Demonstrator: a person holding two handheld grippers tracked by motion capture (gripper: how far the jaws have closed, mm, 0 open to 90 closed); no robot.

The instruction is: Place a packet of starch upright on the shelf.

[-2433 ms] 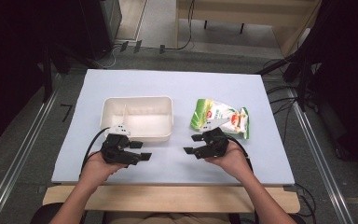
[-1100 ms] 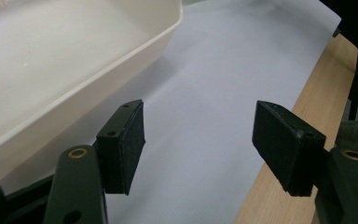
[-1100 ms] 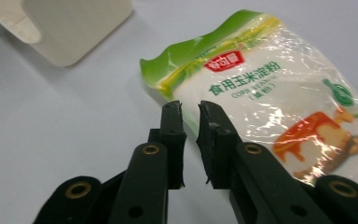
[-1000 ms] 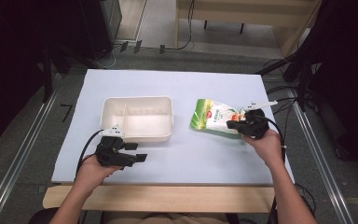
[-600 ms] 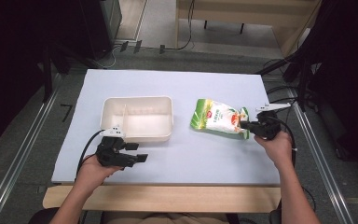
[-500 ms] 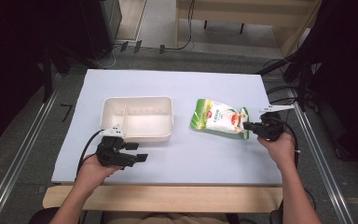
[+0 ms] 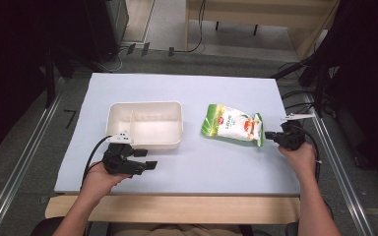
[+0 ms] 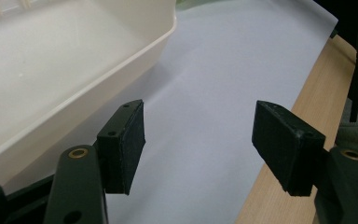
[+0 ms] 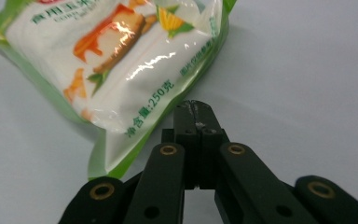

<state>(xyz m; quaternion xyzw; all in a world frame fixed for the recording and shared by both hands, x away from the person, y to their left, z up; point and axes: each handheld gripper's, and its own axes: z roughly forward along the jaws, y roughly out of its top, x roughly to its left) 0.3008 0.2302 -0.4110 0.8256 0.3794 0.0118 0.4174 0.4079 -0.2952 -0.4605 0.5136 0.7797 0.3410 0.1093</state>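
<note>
While the left gripper (image 7: 145,163) sits idle w/ its jaws spread wide and nothing between them, parked just beside the near wall of the white tray (image 7: 145,142), the right gripper (image 7: 271,136) is the one that matters: jaws pressed fully together, gripping nothing, tips right at the edge of the green-and-white snack bag (image 7: 234,124). From that gripper the bag lies straight ahead and a bit to its left, flat on the table sheet (image 7: 216,167), its long axis running roughly along the gripper's pointing direction, away from the tips toward the tray. Right hand is far nearer; left is well apart, beyond the tray side. Likely needs to open up before it can pinch the bag's sealed edge.
</note>
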